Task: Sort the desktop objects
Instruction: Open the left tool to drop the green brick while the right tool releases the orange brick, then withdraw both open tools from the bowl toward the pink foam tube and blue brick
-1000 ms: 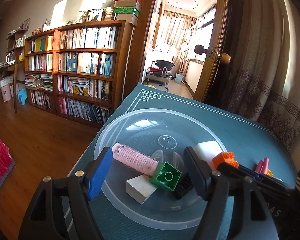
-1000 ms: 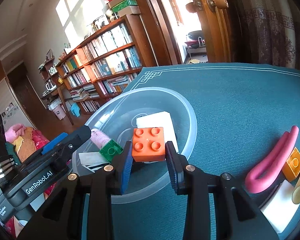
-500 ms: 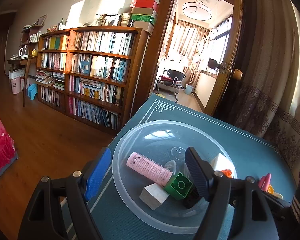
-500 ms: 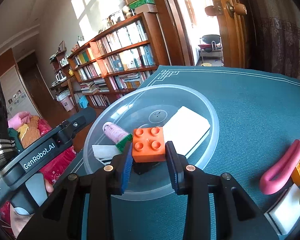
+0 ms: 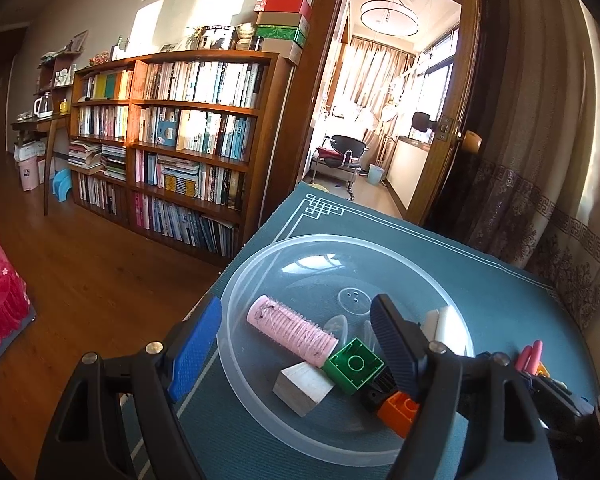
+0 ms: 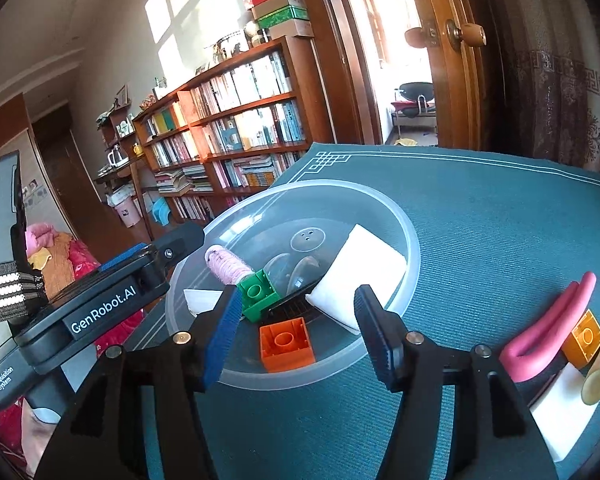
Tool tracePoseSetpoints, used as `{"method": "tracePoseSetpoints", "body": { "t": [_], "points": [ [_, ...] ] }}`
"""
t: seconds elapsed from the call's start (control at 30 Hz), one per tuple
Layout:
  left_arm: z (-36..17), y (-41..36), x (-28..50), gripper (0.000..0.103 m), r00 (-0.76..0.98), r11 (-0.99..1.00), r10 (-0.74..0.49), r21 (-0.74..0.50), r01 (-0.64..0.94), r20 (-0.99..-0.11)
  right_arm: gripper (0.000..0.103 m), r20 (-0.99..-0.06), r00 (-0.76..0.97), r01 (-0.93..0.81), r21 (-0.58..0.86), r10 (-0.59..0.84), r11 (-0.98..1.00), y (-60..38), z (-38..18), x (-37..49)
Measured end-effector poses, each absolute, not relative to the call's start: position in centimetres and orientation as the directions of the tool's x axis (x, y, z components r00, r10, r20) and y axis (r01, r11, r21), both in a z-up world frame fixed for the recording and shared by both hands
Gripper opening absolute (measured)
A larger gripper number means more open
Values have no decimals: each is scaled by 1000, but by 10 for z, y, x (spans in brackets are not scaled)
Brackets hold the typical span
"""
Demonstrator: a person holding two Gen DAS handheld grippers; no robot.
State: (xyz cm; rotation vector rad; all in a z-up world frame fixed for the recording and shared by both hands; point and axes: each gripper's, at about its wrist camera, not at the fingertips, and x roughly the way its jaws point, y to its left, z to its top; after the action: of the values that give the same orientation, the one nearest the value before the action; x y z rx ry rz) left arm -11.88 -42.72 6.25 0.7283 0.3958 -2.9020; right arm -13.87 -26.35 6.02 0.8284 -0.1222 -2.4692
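Observation:
A clear plastic bowl point(image 6: 404, 240) point(image 5: 260, 280) sits on the teal mat. In it lie a pink hair roller point(image 5: 290, 330) point(image 6: 228, 266), a green brick point(image 5: 354, 365) point(image 6: 256, 294), a wooden block point(image 5: 302, 388), a white pad point(image 6: 358, 272) and an orange brick point(image 6: 286, 344) point(image 5: 398, 410), hollow side up near the front rim. My right gripper point(image 6: 296, 332) stands open just above the orange brick, touching nothing. My left gripper point(image 5: 296, 344) hovers open over the bowl's left side.
On the mat to the right lie a pink U-shaped piece point(image 6: 548, 332), a small orange brick point(image 6: 584, 338) and white pieces point(image 6: 564, 408). The mat's left edge point(image 5: 256, 236) drops to a wooden floor. A bookshelf point(image 5: 180, 140) and an open door stand beyond.
My right gripper has opened and the orange brick has dropped into the bowl, flipped hollow side up. My left gripper has drawn back and up from the bowl.

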Motion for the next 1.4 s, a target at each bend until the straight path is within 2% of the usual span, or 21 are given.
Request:
{"method": "tracePoseSetpoints", "body": {
  "t": [0.4,0.57,0.8,0.93,1.13,1.4],
  "points": [
    [62,-405,-120,80,-875,-975,-27,-179,129,-483,62,-509,-774,273,268,-377,-924,-214,72,-123],
    [62,-388,-120,80,-875,-988,-13,-126,85,-484,62,-501,-807,186,286,-312,-940,-177,78,-116],
    [52,-364,-126,80,-849,-997,42,-80,0,-527,62,-516,-824,80,305,-235,-949,-118,75,-101],
    [49,-352,-125,80,-838,-999,28,-32,-13,-546,62,-518,-832,22,326,-198,-945,-76,71,-90],
    [58,-335,-109,80,-839,-999,37,-34,-22,-542,62,-537,-835,-41,275,-118,-961,-21,67,-74],
    [60,-283,-110,80,-819,-993,97,6,-122,-566,62,-571,-819,-86,211,-52,-974,29,56,-65]
  ]
}}
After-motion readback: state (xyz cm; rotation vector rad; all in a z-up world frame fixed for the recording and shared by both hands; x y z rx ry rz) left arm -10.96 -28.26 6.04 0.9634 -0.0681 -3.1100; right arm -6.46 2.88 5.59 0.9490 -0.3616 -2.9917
